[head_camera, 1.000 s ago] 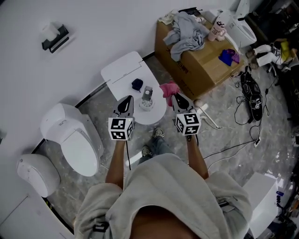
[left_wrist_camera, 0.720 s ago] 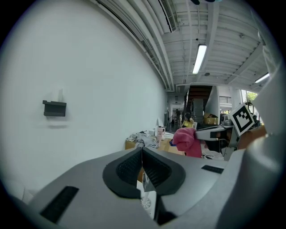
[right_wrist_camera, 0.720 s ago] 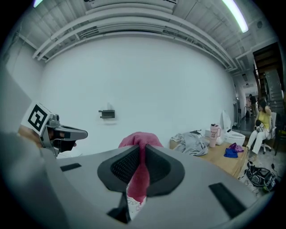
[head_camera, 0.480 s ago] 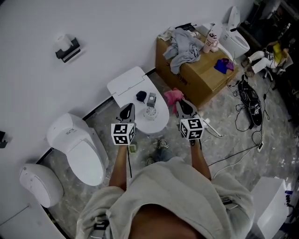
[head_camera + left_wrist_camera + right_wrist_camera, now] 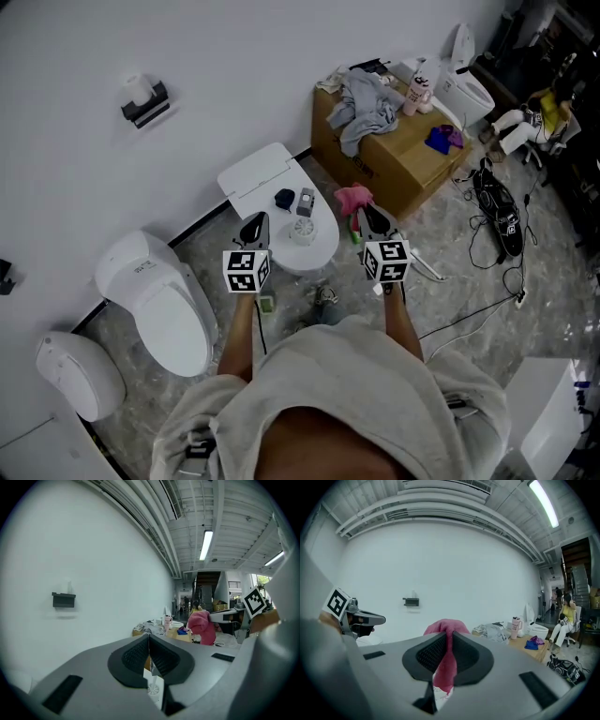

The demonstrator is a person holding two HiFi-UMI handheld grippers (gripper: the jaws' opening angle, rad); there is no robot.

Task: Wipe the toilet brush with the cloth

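A small toilet brush (image 5: pixel 303 225), grey top on a round white base, stands on the closed lid of the middle toilet (image 5: pixel 258 173). It also shows low between the left jaws as the brush (image 5: pixel 153 688). My left gripper (image 5: pixel 251 223) hovers at the lid's near left edge. In its own view the left gripper (image 5: pixel 149 637) is shut, with nothing seen between the pads. My right gripper (image 5: pixel 367 214) is just right of the lid, shut on a pink cloth (image 5: pixel 352 197). The cloth (image 5: pixel 447 663) hangs down between the right gripper (image 5: pixel 450 634) jaws.
A dark blue object (image 5: pixel 284 198) lies on the lid. A second toilet (image 5: pixel 155 291) stands to the left. A cardboard box (image 5: pixel 398 150) with clothes (image 5: pixel 367 98) and a cup sits at the right. Cables (image 5: pixel 492 202) trail over the floor. A paper holder (image 5: pixel 145 101) hangs on the wall.
The head camera has pulled back and swung a little. Both grippers keep much the same stance by the toilet lid, the right one still shut on the pink cloth.
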